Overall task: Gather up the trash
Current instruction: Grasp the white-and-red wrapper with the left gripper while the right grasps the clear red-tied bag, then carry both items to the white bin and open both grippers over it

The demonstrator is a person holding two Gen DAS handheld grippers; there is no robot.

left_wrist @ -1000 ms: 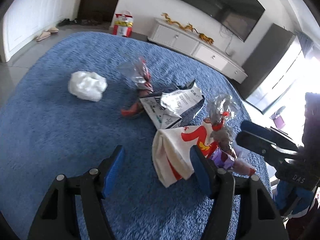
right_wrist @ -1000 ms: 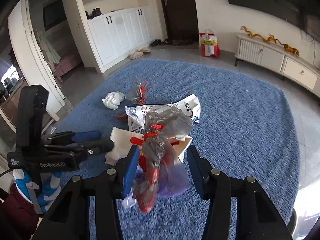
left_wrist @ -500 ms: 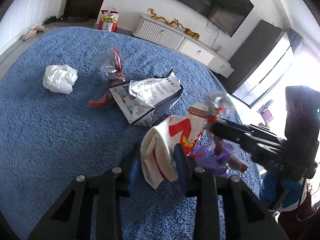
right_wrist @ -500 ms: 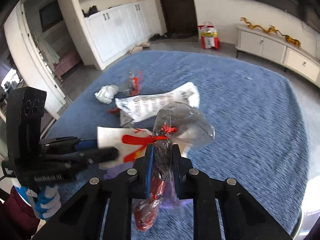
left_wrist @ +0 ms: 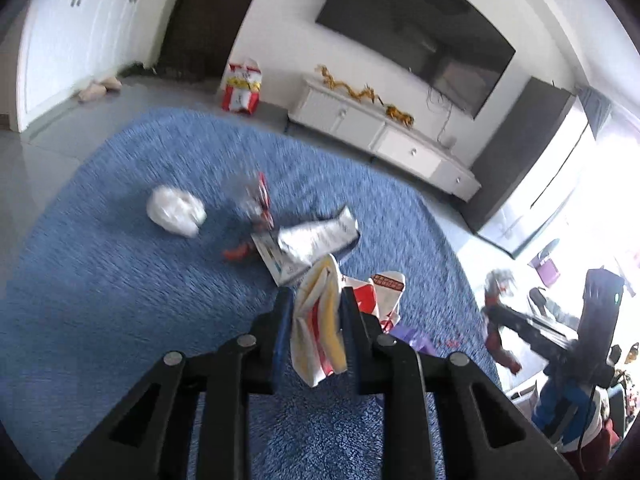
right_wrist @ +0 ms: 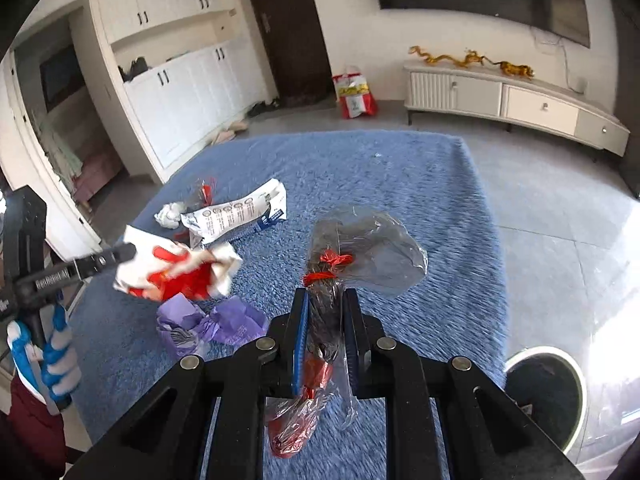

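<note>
Left tongs (left_wrist: pixel 314 300) have just closed on the red-and-white paper bag (left_wrist: pixel 320 328); right tongs (right_wrist: pixel 325 300) grip the clear plastic wrapper (right_wrist: pixel 360 248). 2 pieces are lifted. Ahead of both tongs, the crumpled tissue (left_wrist: pixel 176 214), printed pouch (right_wrist: pixel 236 216) and purple wrapper (right_wrist: pixel 212 326) remain on the blue rug (left_wrist: pixel 100 280). Nothing appears binned yet.

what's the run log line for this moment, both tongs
left tongs: shut on white-red paper bag | right tongs: shut on clear plastic wrapper | left on blue rug: purple wrapper, tissue wad

Black grippers, blue-padded jaws, silver screws; blue-white glove (right_wrist: pixel 56 356).
</note>
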